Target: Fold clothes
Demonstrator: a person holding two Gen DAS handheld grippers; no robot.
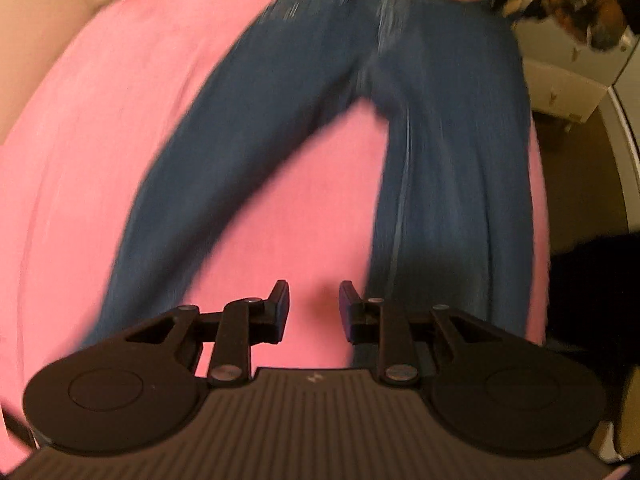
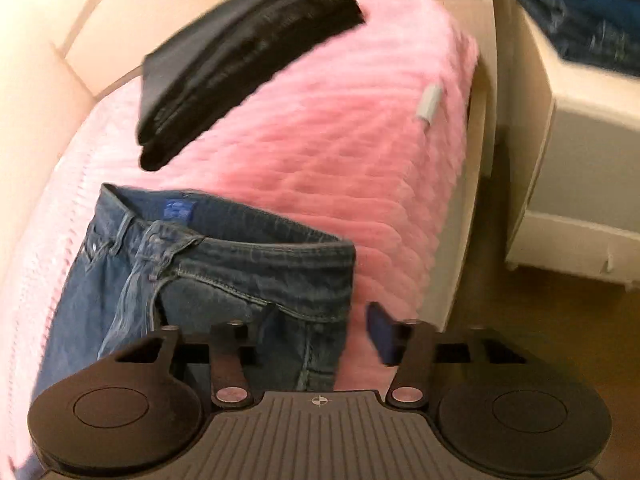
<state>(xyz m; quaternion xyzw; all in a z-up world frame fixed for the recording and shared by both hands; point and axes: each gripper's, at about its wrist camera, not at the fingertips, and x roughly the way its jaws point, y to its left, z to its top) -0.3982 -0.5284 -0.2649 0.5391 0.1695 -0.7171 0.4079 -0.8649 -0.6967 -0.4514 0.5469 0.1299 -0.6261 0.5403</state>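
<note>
A pair of blue jeans (image 1: pixel 400 80) lies flat on a pink quilted blanket (image 1: pixel 120 140), its two legs spread toward me in the left wrist view. My left gripper (image 1: pixel 314 300) is open and hovers over bare blanket between the legs, holding nothing. In the right wrist view the waistband (image 2: pixel 256 248) with its button fly is close in front. My right gripper (image 2: pixel 316 336) is open above the jeans' hip edge. Its right finger (image 2: pixel 380 332) stands over the blanket beside the denim, and its left finger is dark against the cloth. Both views are motion-blurred.
A folded stack of black garments (image 2: pixel 240 48) sits further back on the blanket. Beige padded panels (image 2: pixel 48 40) border the far side. To the right are a white cabinet (image 2: pixel 580 160) with blue clothes (image 2: pixel 580 12) on top, and a wooden floor (image 2: pixel 540 340).
</note>
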